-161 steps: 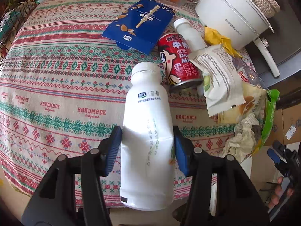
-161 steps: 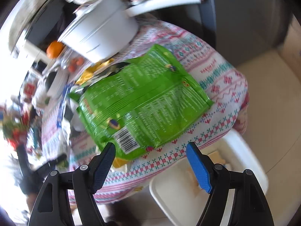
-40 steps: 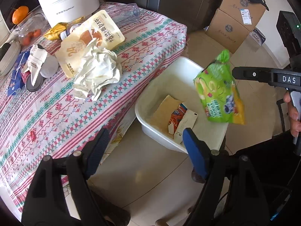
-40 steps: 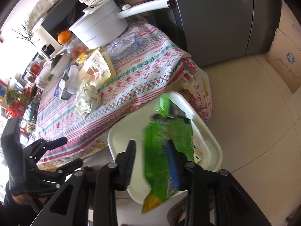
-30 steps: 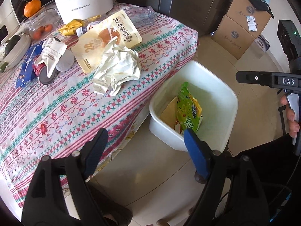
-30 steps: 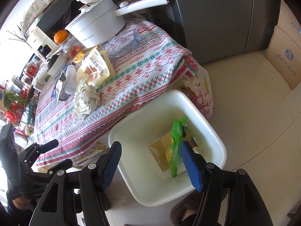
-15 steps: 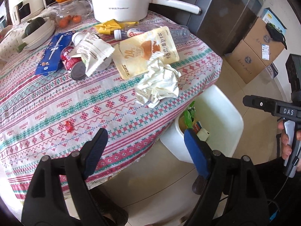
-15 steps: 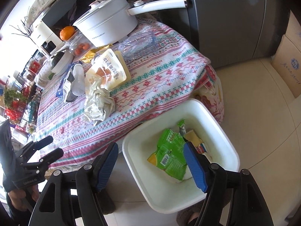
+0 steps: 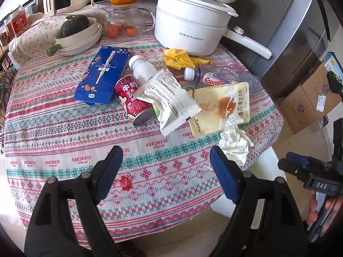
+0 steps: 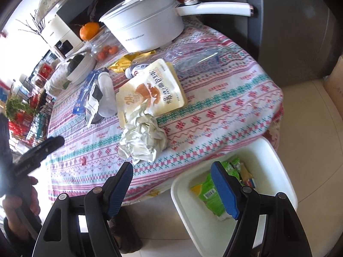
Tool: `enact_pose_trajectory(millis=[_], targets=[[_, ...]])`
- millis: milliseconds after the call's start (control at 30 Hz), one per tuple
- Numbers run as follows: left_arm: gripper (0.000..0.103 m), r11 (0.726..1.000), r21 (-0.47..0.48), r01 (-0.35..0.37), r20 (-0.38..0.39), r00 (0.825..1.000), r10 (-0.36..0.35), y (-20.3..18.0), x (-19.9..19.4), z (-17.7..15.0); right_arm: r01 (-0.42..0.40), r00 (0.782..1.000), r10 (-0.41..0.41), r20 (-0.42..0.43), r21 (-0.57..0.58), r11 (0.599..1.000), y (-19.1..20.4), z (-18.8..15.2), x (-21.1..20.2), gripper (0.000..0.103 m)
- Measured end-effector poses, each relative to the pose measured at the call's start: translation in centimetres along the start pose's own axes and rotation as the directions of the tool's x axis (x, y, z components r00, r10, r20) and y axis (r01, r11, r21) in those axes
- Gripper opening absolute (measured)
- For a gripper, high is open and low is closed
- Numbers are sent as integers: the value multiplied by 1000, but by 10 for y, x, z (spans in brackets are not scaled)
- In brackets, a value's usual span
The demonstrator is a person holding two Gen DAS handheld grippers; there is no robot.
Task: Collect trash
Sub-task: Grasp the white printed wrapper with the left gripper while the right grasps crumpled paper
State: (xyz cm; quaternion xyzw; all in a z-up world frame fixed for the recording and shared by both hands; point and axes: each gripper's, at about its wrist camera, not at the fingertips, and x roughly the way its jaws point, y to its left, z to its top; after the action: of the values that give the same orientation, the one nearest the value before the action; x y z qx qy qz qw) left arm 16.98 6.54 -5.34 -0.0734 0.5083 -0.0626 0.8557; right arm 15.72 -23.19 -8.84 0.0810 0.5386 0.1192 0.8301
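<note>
My right gripper [image 10: 171, 184] hangs spread and empty over the white bin [image 10: 276, 156] – the green snack bag [image 10: 211, 194] I just dropped lies inside – left gripper [image 9: 165, 167] (also spread, empty) faces the crumpled paper [image 9: 234, 145] and wrappers beyond.
</note>
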Motion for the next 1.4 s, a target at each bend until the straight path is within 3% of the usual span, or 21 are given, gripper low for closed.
enact_pose_trajectory(millis=[100, 233, 333, 600, 700, 933, 1167, 1233, 1300, 1400], targets=[[83, 996, -83, 17, 7, 1000, -16, 9, 12, 15, 14, 1000, -14, -19, -15, 1000, 10, 6, 13, 76], [83, 972, -230, 48, 5, 999, -48, 18, 31, 26, 14, 999, -14, -41, 1, 1000, 18, 14, 28, 76], [83, 958, -280, 54, -3, 998, -57, 14, 43, 31, 4, 999, -4, -53, 11, 1000, 24, 21, 37, 76], [82, 935, -354, 37, -33, 998, -52, 2, 68, 33, 25, 996, -21, -83, 40, 999, 29, 35, 63, 76], [76, 924, -378, 49, -25, 998, -63, 0, 72, 34, 23, 995, -17, -99, 57, 998, 27, 38, 71, 76], [52, 914, -403, 52, -3, 998, -58, 3, 75, 38, 14, 992, -5, -122, 73, 997, 31, 37, 85, 76], [50, 922, -385, 50, -6, 998, -57, 4, 73, 38, -11, 992, 23, -127, 97, 995, 29, 37, 99, 76], [48, 927, -373, 50, -10, 998, -57, 5, 72, 36, -29, 990, 42, -132, 105, 994, 29, 36, 103, 73], [48, 930, -363, 53, -17, 998, -63, 6, 69, 34, -71, 987, 87, -136, 116, 991, 29, 35, 104, 53], [47, 938, -342, 55, -21, 998, -66, 7, 64, 31, -96, 986, 111, -124, 120, 988, 30, 36, 100, 41]])
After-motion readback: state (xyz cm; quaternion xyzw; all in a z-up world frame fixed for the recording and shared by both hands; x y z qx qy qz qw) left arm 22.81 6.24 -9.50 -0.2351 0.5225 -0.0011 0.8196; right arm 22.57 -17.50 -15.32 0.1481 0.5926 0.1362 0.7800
